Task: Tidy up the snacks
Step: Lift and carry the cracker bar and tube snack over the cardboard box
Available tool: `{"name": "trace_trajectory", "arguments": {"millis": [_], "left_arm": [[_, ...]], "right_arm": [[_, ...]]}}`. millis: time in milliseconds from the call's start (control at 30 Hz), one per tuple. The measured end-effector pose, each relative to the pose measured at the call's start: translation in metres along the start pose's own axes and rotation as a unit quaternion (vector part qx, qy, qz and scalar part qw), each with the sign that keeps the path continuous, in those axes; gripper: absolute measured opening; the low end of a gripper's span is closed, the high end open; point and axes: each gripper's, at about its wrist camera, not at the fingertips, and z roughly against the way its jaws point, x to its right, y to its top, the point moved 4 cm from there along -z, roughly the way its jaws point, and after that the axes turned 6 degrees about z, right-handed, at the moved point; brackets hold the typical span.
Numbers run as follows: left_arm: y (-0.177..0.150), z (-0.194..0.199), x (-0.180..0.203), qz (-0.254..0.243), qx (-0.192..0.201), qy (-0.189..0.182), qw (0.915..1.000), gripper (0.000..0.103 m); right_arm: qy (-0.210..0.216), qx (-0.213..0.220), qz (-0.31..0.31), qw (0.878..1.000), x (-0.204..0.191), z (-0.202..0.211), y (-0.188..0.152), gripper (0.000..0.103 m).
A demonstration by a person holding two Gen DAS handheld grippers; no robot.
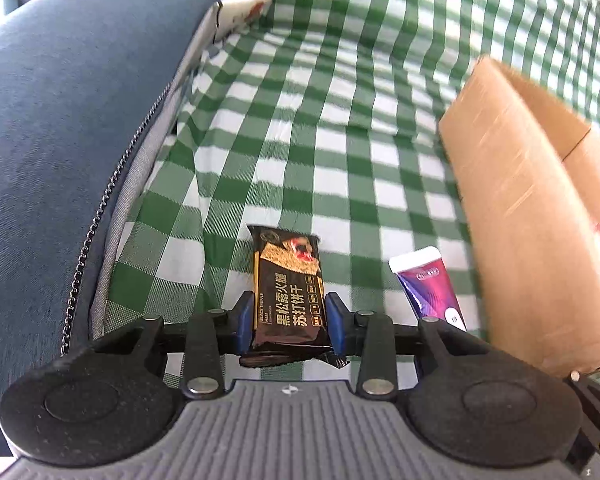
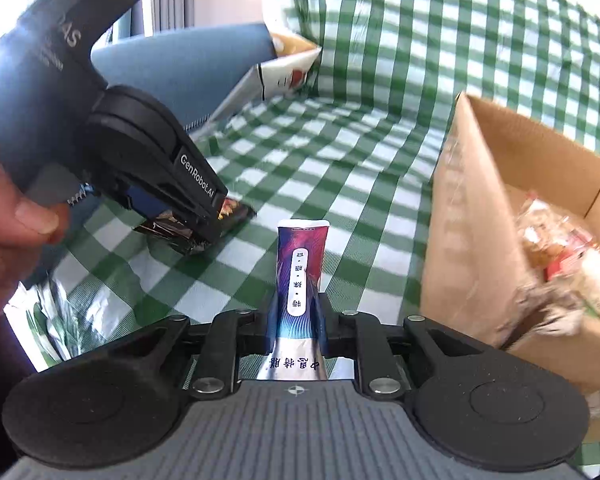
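Gripping the cracker pack (image 1: pixel 288 292) in your left gripper (image 1: pixel 288 320) and the purple sachet (image 2: pixel 300 280) in your right gripper (image 2: pixel 296 320), both over the cloth (image 1: pixel 340 140), you risk slick wrappers slipping before the box (image 2: pixel 480 220).

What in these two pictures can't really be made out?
- Snacks inside the brown cardboard box: right wrist view, motion-blurred; the left wrist view shows only its outer wall.
- White patterned bag: both views, half hidden behind the blue cushion.
- Purple-and-white snack tube: left wrist view, lower end hidden by the gripper's linkage.
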Motion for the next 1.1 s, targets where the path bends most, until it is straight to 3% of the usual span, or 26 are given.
{"name": "trace_trajectory", "arguments": {"millis": [333,467,600,867,1100], "left_arm": [[-0.006,0.045,0.004,0.028,0.084,-0.047,0.9950,0.040],[-0.012,0.061,0.018,0.016,0.117,-0.067,0.9907,0.040],[-0.020,0.074,0.032,0.004,0.144,-0.090,0.9855,0.040],[-0.041,0.088,0.058,0.029,0.162,-0.121,0.9789,0.040],[-0.027,0.105,0.095,0.018,0.174,-0.140,0.9746,0.040]], "right_arm": [[-0.015,0.097,-0.002,0.995,0.024,0.066,0.034,0.020],[-0.032,0.149,-0.004,0.988,0.052,0.097,0.045,0.020],[-0.059,0.183,-0.003,0.981,0.088,0.114,0.036,0.020],[-0.097,0.192,-0.076,0.974,0.146,0.102,0.001,0.020],[-0.113,0.195,-0.104,0.969,0.173,0.100,-0.013,0.020]]}}
